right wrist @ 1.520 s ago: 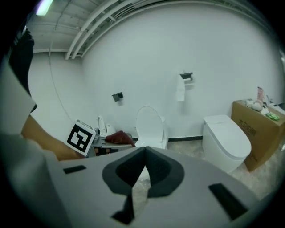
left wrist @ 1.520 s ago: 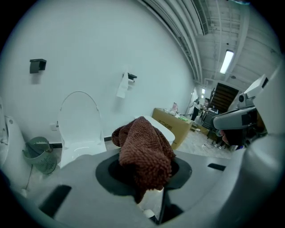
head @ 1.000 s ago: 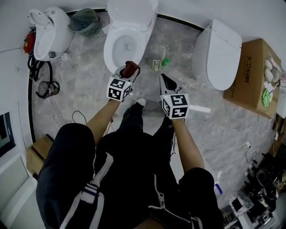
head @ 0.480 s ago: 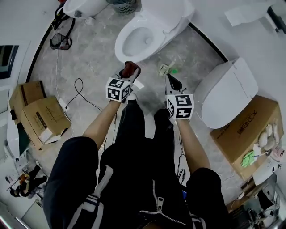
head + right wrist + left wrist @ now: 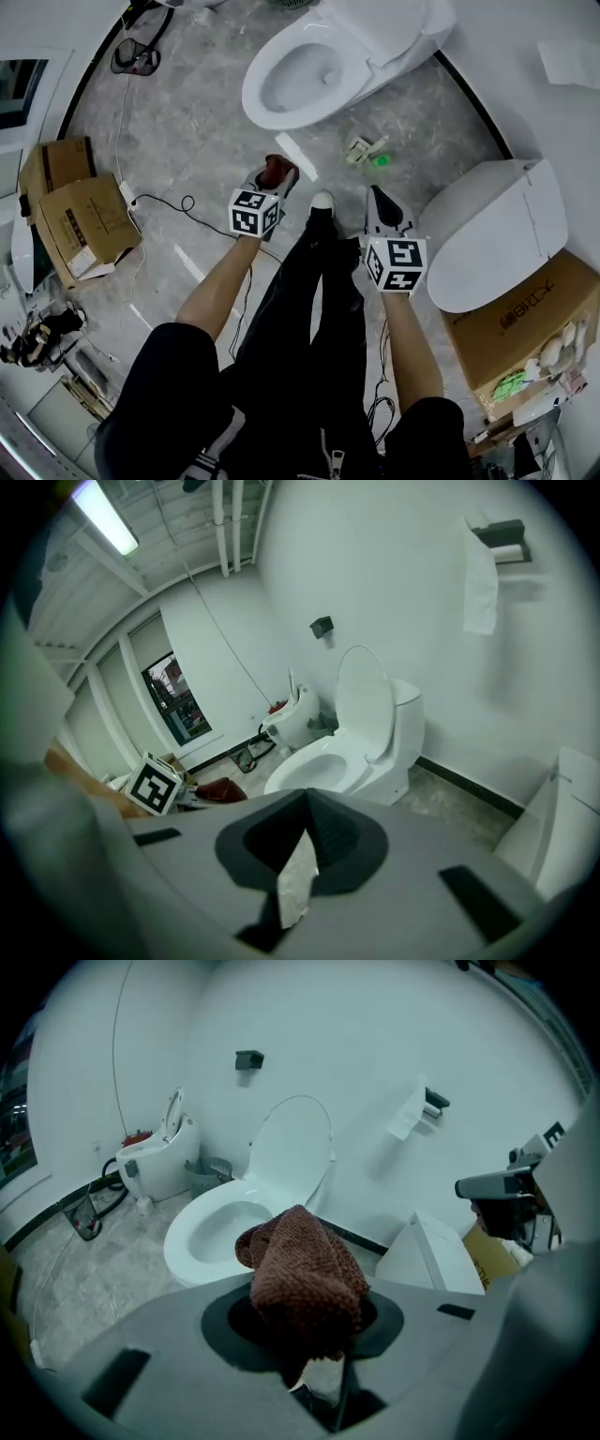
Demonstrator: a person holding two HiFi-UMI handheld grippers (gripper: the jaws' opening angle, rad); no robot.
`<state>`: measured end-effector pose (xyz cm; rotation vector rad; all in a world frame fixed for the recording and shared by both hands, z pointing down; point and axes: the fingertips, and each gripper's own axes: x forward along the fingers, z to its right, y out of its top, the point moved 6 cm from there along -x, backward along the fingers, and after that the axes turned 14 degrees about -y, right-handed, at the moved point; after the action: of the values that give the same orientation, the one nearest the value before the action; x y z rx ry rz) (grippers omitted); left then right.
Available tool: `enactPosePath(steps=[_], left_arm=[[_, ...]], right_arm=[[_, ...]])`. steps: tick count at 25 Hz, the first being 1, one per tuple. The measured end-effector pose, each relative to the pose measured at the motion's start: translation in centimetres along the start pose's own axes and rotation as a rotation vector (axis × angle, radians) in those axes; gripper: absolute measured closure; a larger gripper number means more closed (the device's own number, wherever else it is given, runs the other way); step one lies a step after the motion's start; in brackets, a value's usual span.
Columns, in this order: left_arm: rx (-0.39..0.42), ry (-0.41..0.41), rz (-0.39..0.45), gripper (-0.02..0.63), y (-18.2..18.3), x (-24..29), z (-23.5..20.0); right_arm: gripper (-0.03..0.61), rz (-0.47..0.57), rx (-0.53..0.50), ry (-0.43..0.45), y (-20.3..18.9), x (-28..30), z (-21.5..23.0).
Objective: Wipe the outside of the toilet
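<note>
The white toilet [image 5: 309,66] stands at the top of the head view with its lid up. My left gripper [image 5: 278,172] is shut on a brown cloth [image 5: 275,174] and hovers over the floor, short of the bowl's front. In the left gripper view the cloth [image 5: 305,1274] bulges out of the jaws, with the toilet bowl [image 5: 220,1227] and raised lid [image 5: 292,1152] beyond it. My right gripper [image 5: 379,200] is shut with nothing in it, to the right of my shoe. In the right gripper view this gripper [image 5: 302,834] points toward the toilet [image 5: 356,752].
A second white toilet unit [image 5: 497,234] lies at the right beside a cardboard box [image 5: 525,323]. More boxes [image 5: 80,225] and a black cable [image 5: 159,202] sit at the left. A small green item [image 5: 368,150] and a white strip [image 5: 295,157] lie near the bowl. A paper holder [image 5: 497,536] hangs on the wall.
The view has swung round and both grippers have drawn back from the toilet, so the bowl now sits farther away. The left gripper still holds the cloth.
</note>
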<state>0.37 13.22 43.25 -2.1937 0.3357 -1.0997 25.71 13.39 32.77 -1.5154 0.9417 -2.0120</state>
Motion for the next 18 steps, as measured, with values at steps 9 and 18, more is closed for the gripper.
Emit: enactPosePath(steps=[9, 18], left_arm=[[0.006, -0.059, 0.073, 0.5, -3.1, 15.0, -1.7], [-0.022, -0.139, 0.121, 0.5, -0.8, 30.7, -1.6]], right_arm=[[0.575, -0.042, 0.15, -0.066, -8.2, 5.4, 4.3], [0.575, -0.045, 0.162, -0.101, -11.4, 9.6, 9.4]])
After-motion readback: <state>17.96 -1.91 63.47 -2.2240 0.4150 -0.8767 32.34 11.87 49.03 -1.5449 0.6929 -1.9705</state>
